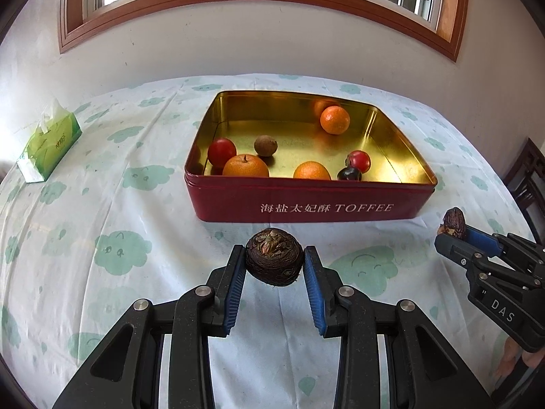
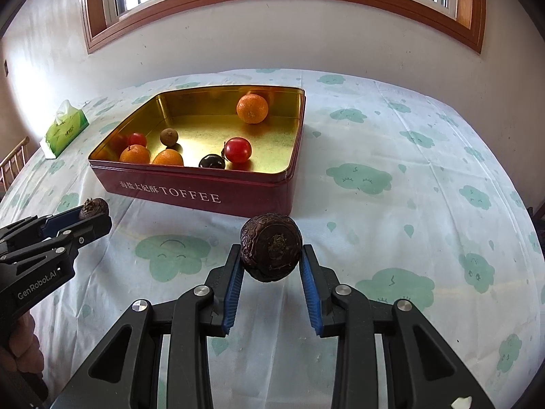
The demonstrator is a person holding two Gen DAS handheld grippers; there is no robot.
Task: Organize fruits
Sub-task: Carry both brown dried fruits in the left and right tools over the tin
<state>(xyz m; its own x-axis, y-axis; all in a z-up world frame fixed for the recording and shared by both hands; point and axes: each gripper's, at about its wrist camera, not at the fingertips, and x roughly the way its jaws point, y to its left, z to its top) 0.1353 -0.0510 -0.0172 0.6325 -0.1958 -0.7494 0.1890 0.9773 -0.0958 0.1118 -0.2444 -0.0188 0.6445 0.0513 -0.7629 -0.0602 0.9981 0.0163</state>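
- Gripping one dark brown fruit point(image 1: 274, 256) each, left claw point(image 1: 274, 262) and right claw point(image 2: 270, 259) hang above the tabletop point(image 1: 102, 238).
- Lifted fruit clears the tin point(image 1: 306, 201) wall for dropping inside.

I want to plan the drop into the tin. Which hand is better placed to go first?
Probably left. Left gripper holds its dark fruit facing the middle of the tin's near wall. Right gripper, also holding one, faces the tin's right corner.
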